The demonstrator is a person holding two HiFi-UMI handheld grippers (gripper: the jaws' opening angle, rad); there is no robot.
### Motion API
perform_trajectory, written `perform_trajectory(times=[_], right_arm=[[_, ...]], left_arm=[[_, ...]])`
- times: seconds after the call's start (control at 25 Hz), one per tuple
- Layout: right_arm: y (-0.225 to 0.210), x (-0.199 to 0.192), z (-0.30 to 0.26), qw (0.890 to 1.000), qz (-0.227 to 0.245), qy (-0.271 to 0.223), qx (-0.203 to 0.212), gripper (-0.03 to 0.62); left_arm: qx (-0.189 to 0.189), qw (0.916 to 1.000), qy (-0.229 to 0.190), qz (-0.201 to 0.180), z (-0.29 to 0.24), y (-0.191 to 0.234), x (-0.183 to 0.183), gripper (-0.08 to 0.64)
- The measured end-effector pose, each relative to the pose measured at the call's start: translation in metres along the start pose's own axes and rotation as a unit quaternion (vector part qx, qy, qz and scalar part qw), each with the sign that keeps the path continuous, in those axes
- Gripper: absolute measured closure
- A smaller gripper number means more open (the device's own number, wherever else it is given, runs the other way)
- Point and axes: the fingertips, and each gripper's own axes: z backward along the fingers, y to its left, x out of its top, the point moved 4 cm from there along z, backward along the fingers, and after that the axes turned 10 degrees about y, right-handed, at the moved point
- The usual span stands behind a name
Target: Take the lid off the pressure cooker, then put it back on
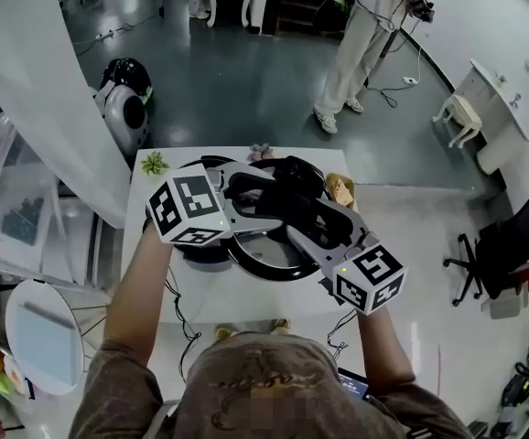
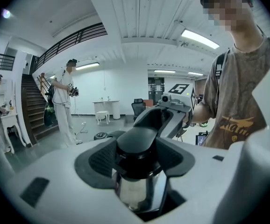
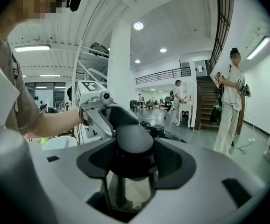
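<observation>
Left claw (image 2: 136, 164) and right claw (image 3: 129, 164) are clamped on the rounded black handle (image 2: 137, 141). The polished steel lid (image 2: 134, 188) is shown only in the gripper views.

The pressure cooker lid (image 1: 274, 256) is polished metal with a mirror-like gloss, and its handle (image 2: 137, 146) looks like smooth, matt black plastic. The fingers (image 2: 46, 171) of the left gripper (image 2: 137, 164) are matt pale grey plastic with black textured pads (image 2: 100, 160). The table (image 1: 246, 305) is smooth and white.

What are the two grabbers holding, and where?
The cooker: the left gripper jaws clamp one black handle, the right gripper jaws clamp the opposite handle.
</observation>
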Motion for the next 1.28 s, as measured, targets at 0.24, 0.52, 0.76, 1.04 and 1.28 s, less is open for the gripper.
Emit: perform_trajectory(times=[0.24, 0.52, 0.76, 1.04, 1.28], right_arm=[[-0.035, -0.021, 0.036, 1.000, 0.003, 0.000, 0.005, 0.339], [-0.069, -0.045, 0.058, 1.000, 0.010, 0.005, 0.019, 0.339], [-0.088, -0.081, 0.071, 0.999, 0.008, 0.014, 0.033, 0.339], [-0.095, -0.123, 0.078, 0.998, 0.008, 0.019, 0.055, 0.339], [-0.095, -0.159, 0.070, 0.997, 0.014, 0.039, 0.069, 0.339]], left_arm=[[0.002, 1.0000, 0.006, 0.003, -0.046, -0.009, 0.027, 0.293], [0.014, 0.9998, 0.005, 0.016, -0.091, -0.013, 0.041, 0.293], [0.021, 0.9993, 0.016, 0.028, -0.132, -0.026, 0.036, 0.291], [0.030, 0.9984, 0.017, 0.043, -0.168, -0.045, 0.019, 0.291], [0.032, 0.9970, 0.027, 0.064, -0.193, -0.055, -0.010, 0.291]])
